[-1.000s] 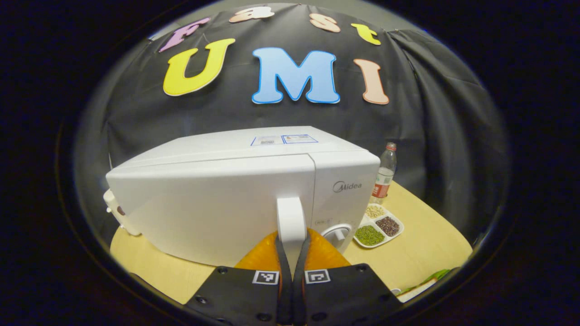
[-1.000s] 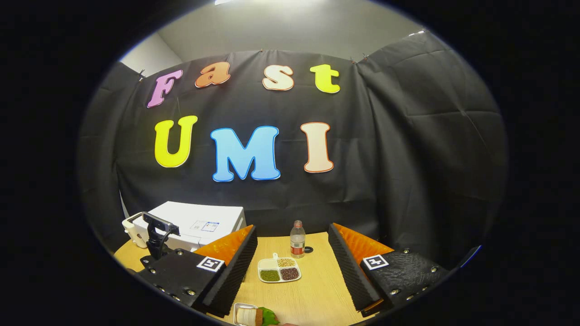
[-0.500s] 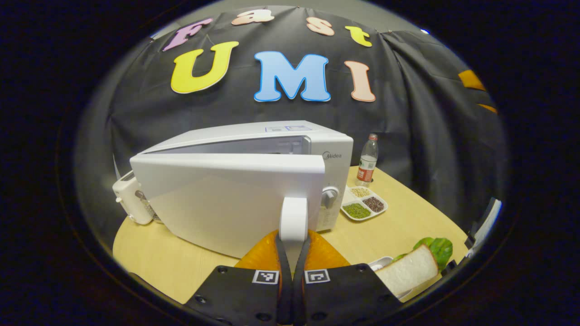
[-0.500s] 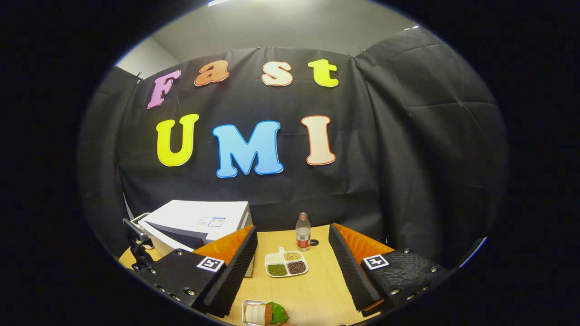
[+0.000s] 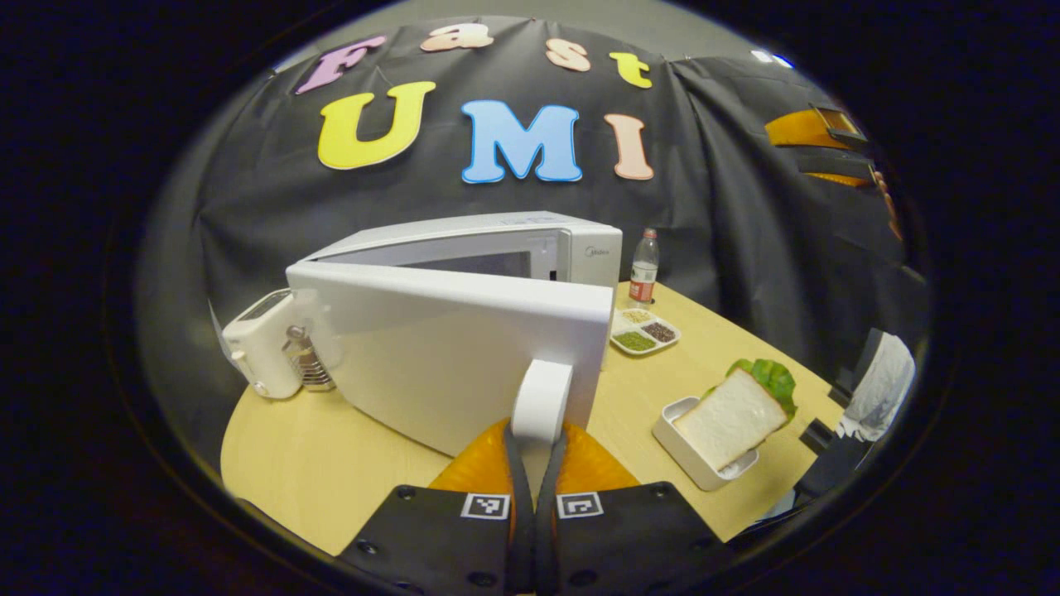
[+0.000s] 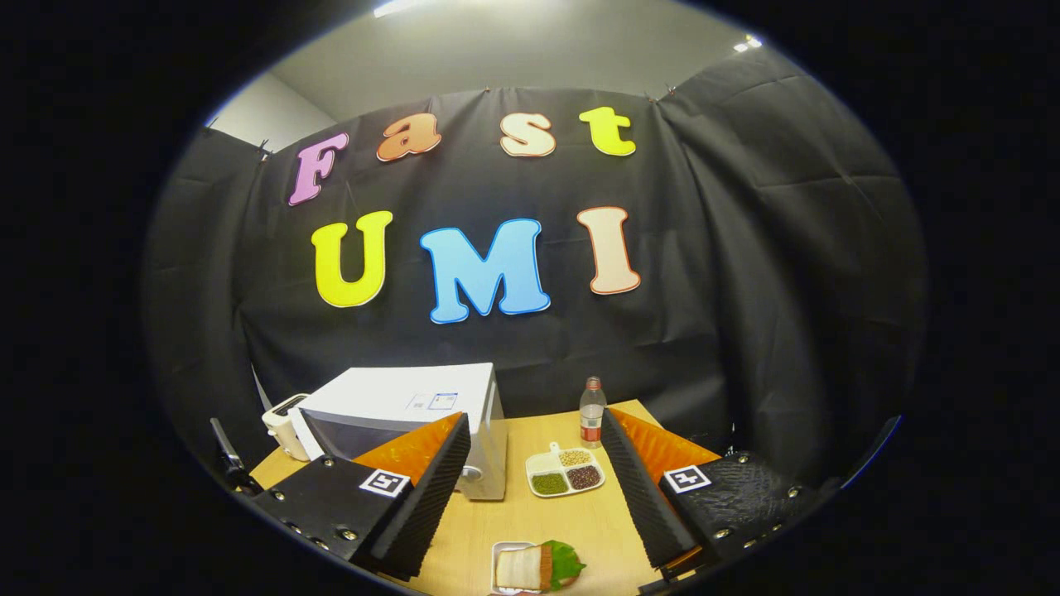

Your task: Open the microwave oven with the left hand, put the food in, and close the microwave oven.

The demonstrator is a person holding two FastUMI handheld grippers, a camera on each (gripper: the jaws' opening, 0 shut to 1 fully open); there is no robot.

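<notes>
The left hand-held gripper (image 5: 534, 463) pinches the door handle (image 5: 540, 403); the microwave (image 5: 530, 248) stands partly open. The right hand-held gripper (image 6: 534, 488) hangs spread above the sandwich (image 6: 538, 567), apparently untouched in its tray on the table (image 5: 290, 439). Loading and closing remain.

Microwave (image 5: 464, 348) glossy white plastic; table (image 5: 281, 447) pale matt wood; bottle (image 5: 643, 269) clear plastic
</notes>
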